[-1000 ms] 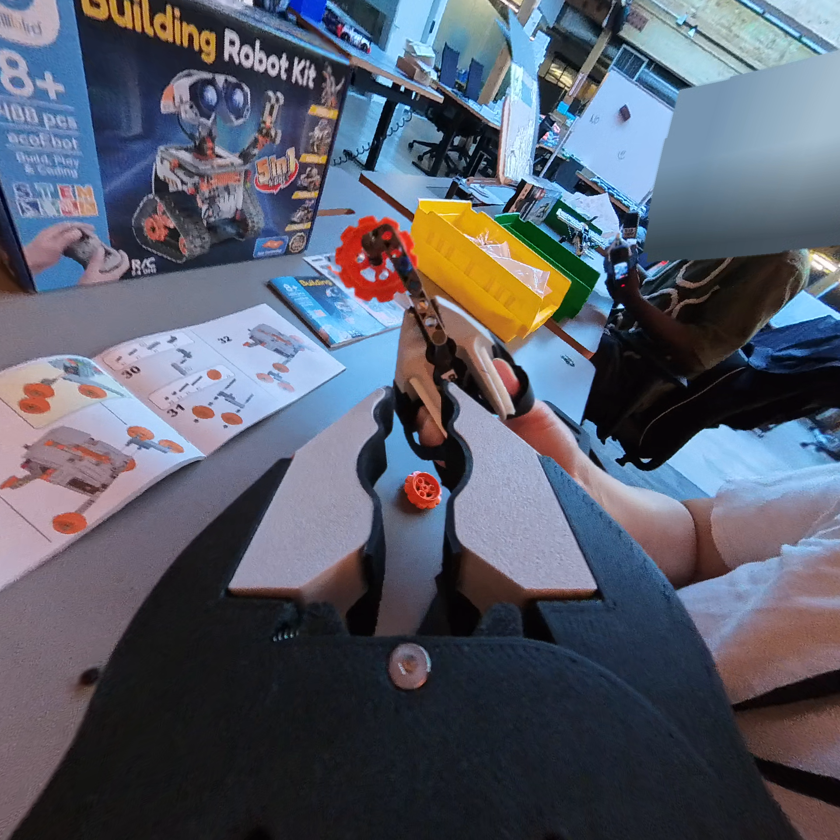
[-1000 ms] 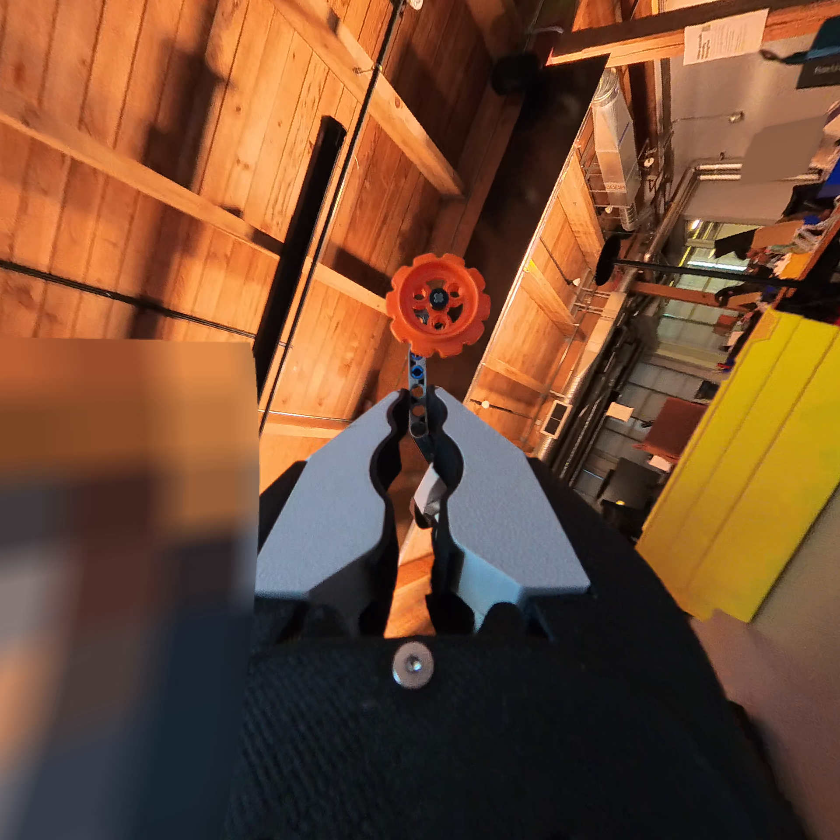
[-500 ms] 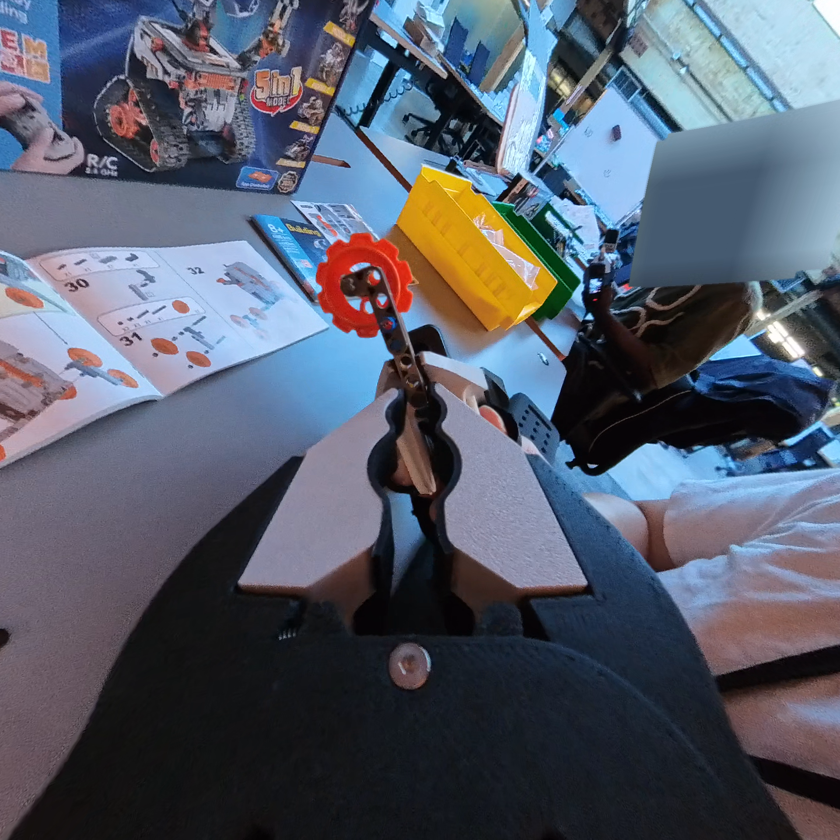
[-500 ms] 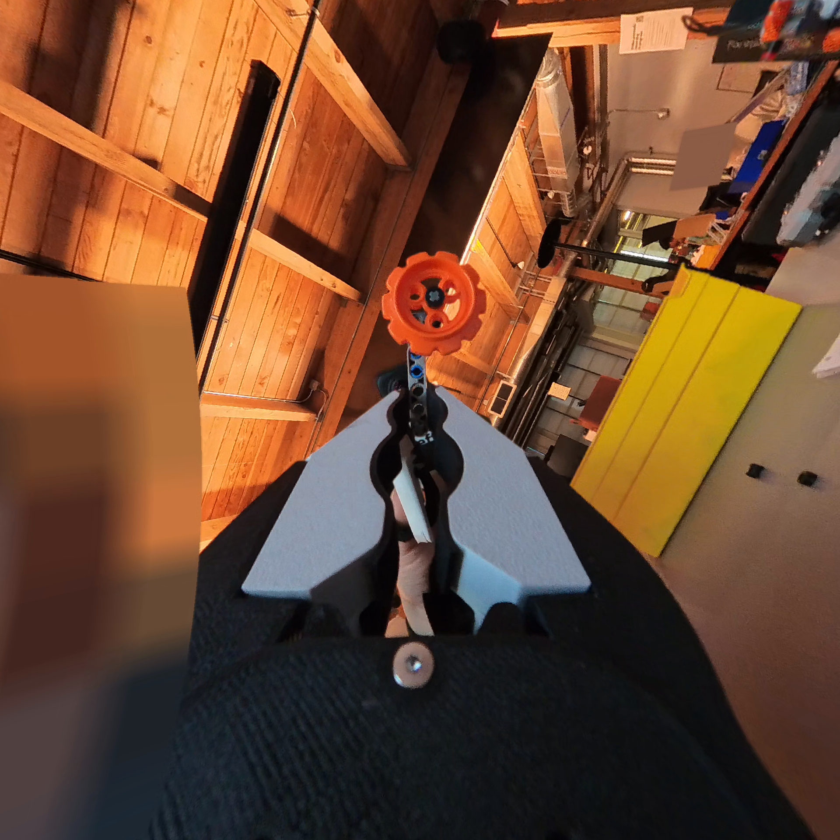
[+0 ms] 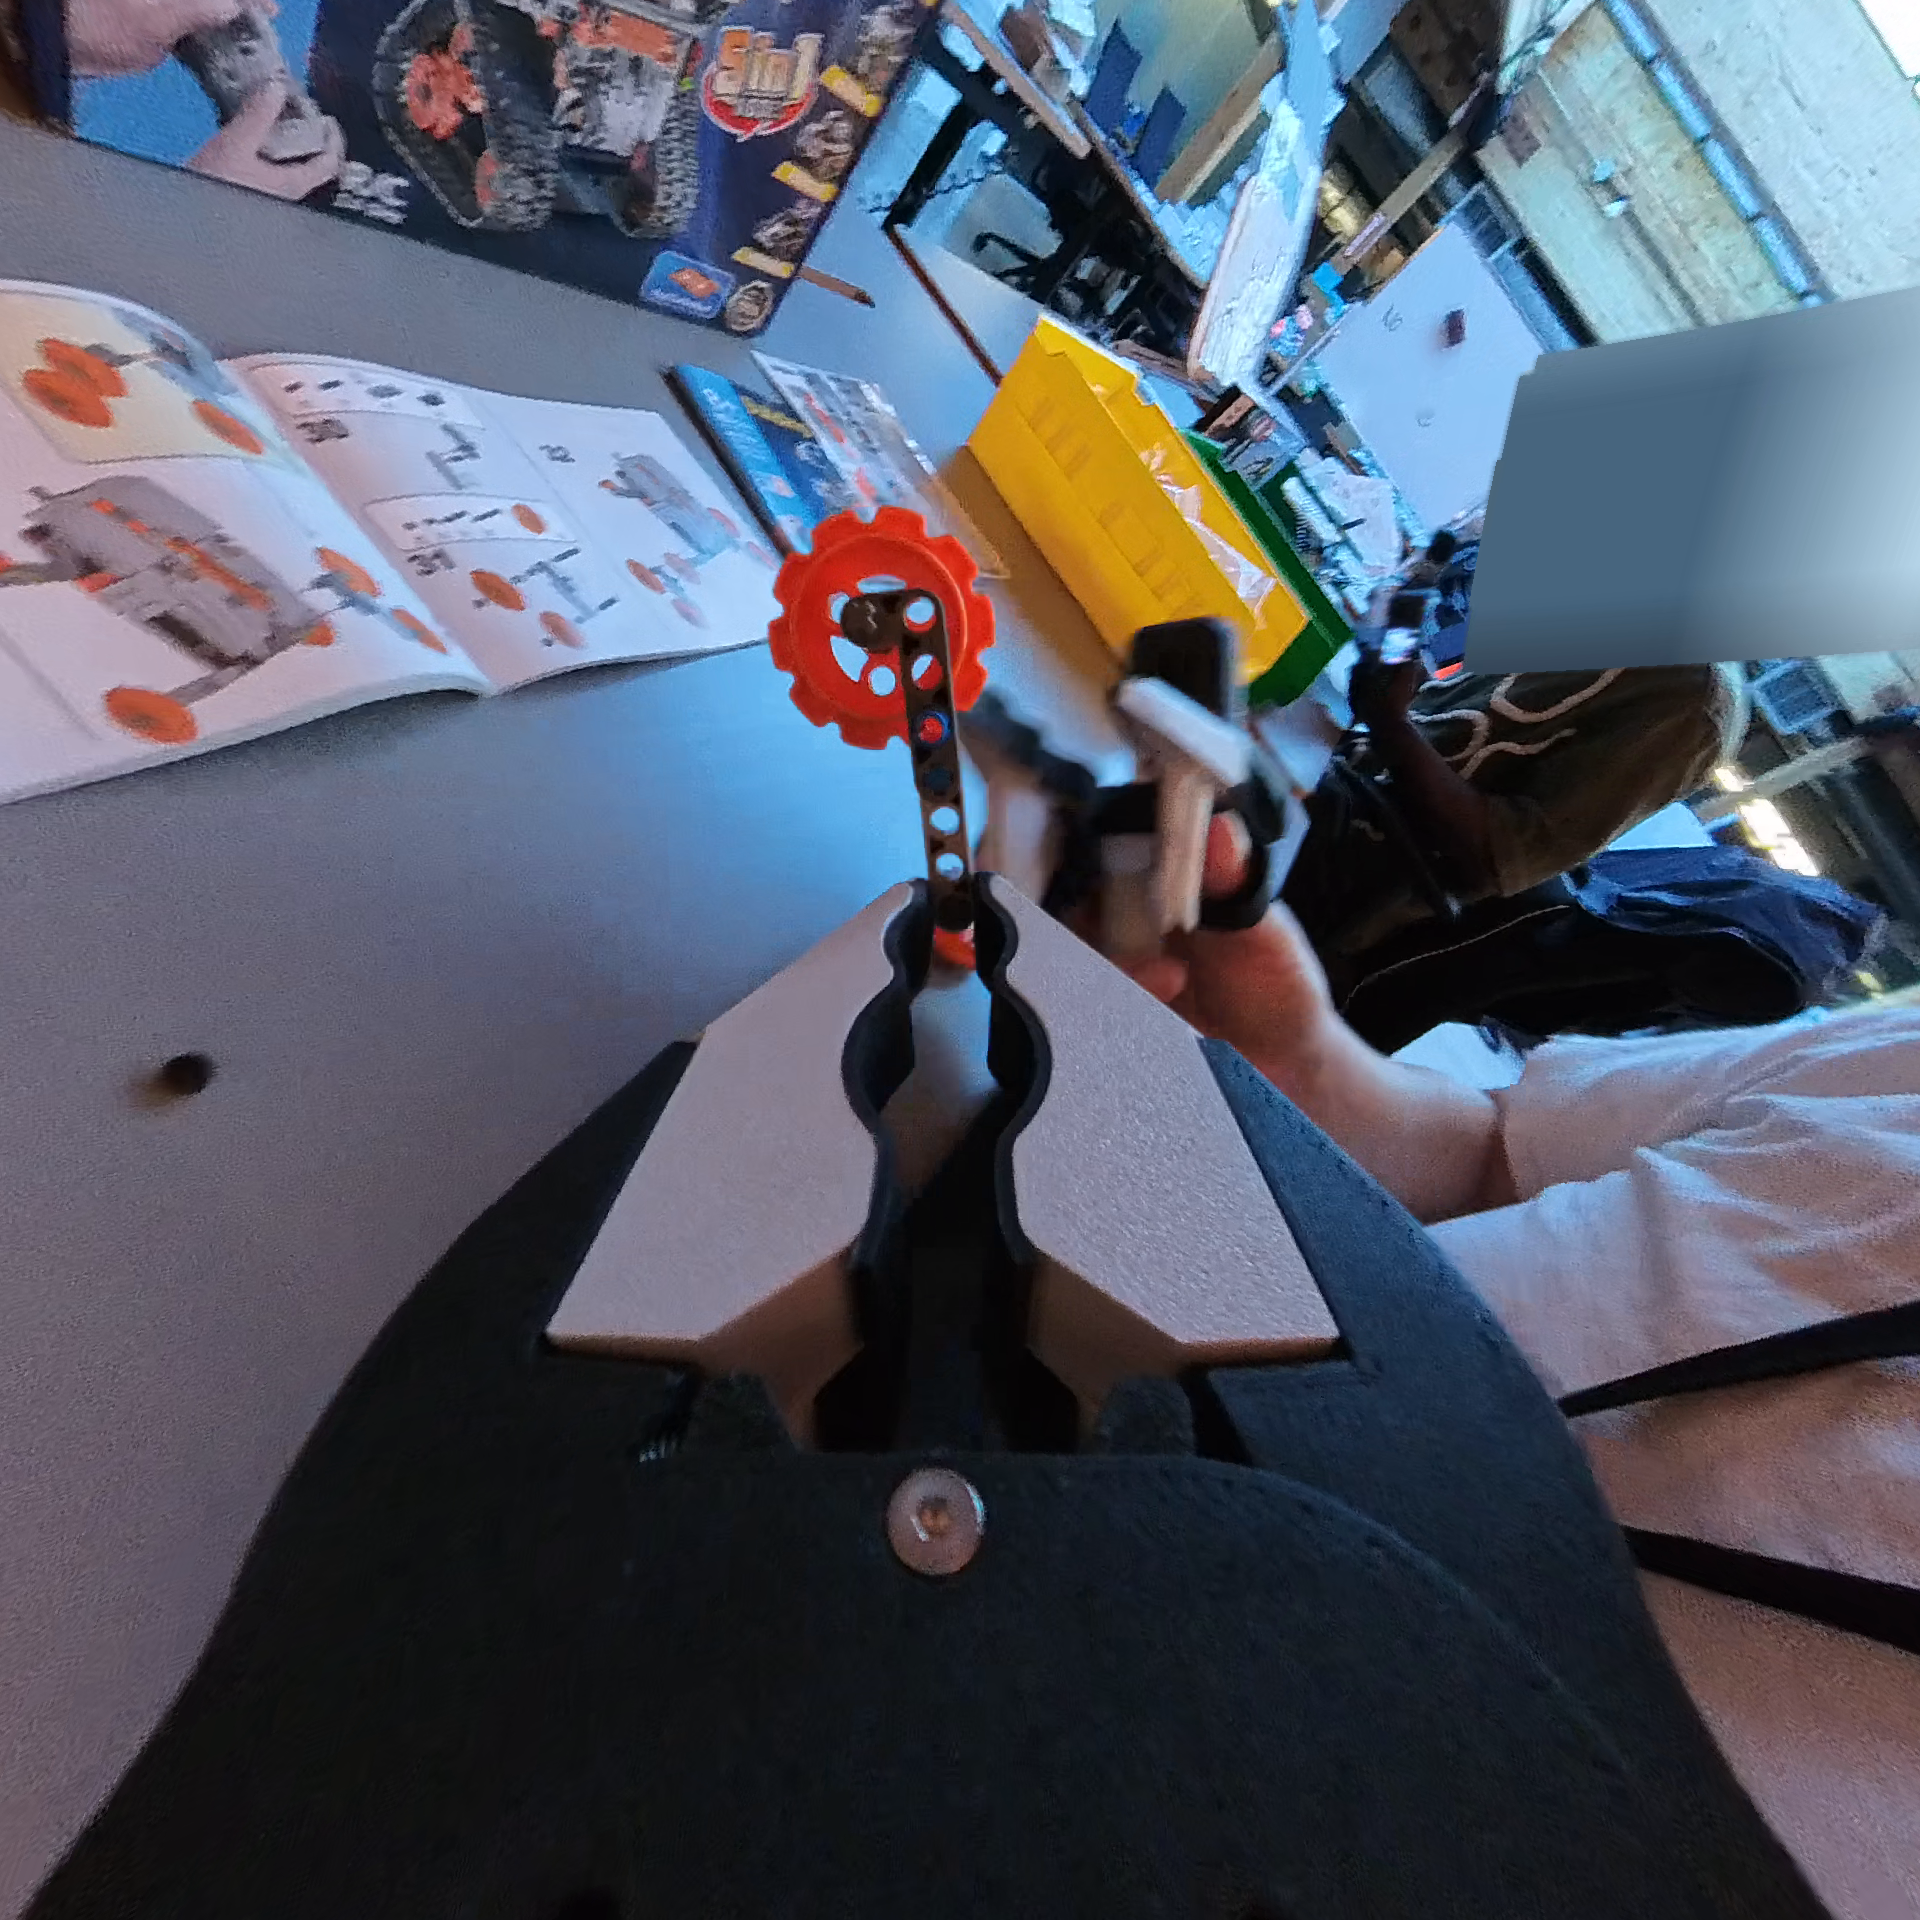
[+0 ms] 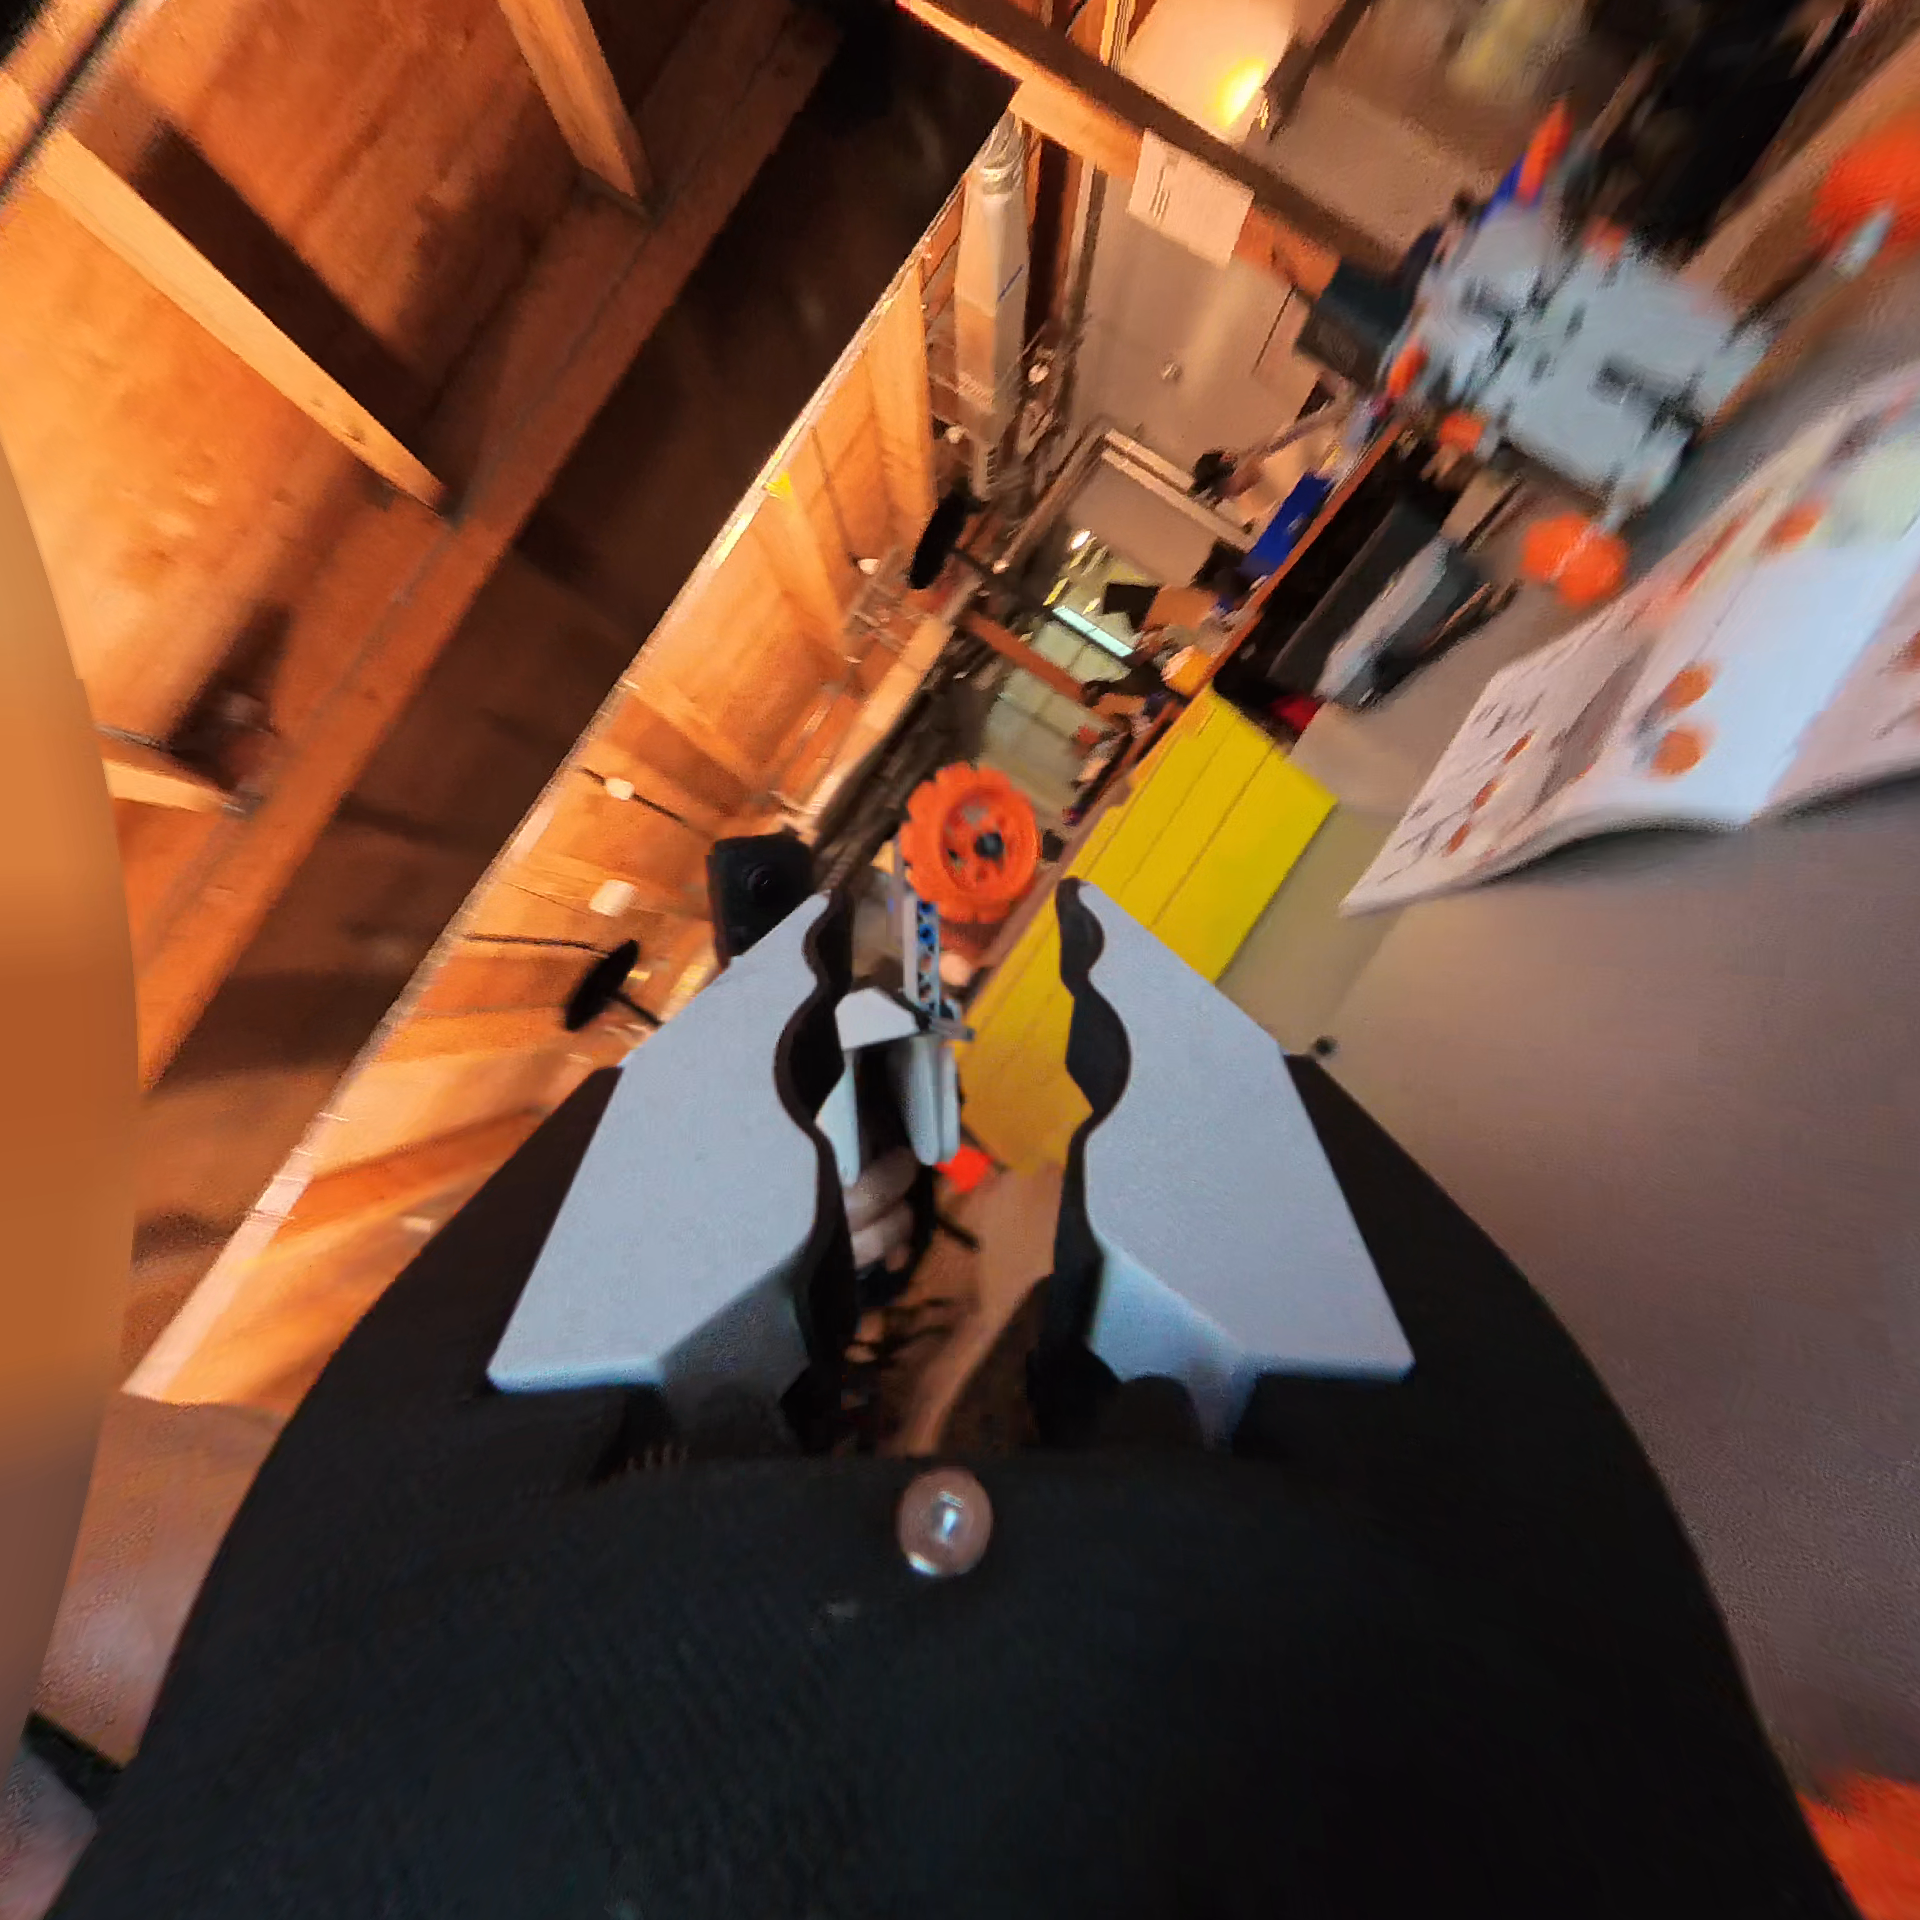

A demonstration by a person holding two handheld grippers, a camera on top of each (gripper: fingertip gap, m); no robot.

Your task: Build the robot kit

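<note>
my left gripper is pinched tight on the lower end of a thin dark beam with holes, which stands up and slightly back from the fingertips. an orange toothed wheel is pinned to the top end of that beam, held up over the grey table. just past my fingertips, low between them, a small orange part peeks out; it is mostly hidden, so i cannot tell what it is or what it rests on.

my right gripper is spread wide with nothing between its fingers. in the left wrist view it shows just to the right of the beam, apart from it, with my hand wrapped round its handle.

from the right wrist view the wheel and beam sit a little beyond the open tips, gripped by the other tool's pale fingers. that view is blurred, so finer detail there is lost.

an open instruction booklet lies on the table to the left, with a smaller blue leaflet beside it. a printed toy box stands behind them. a yellow bin sits farther right on the table, with a green bin touching its far side. a seated person is beyond the table edge.
</note>
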